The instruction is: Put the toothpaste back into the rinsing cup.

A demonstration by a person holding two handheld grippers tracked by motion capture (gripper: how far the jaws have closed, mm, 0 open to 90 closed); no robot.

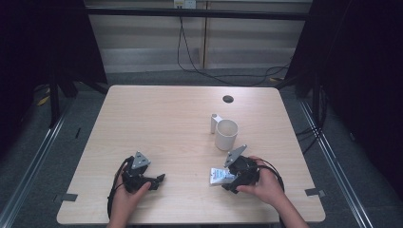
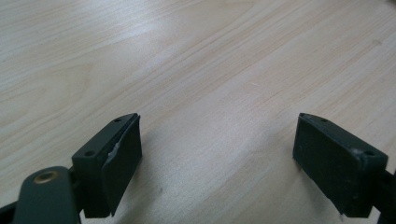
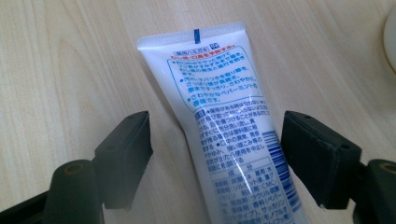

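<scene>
The tabletop (image 1: 157, 118) is showing pale wood grain under a smooth, faintly sheened finish. The tube (image 3: 224, 121) is looking like glossy white plastic, catching a streak of light across its blue and red print. The mug (image 1: 225, 134) is reading as smooth cream-white, glazed or plastic, hard to tell which. The right tool (image 3: 217, 158) and the left tool (image 2: 217, 158) are wearing matt black plastic pads, slightly scuffed at the edges.

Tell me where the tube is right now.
The tube lies flat on the table between the open jaws of the right gripper, near the person's edge in the high view, just in front of the white mug.
</scene>
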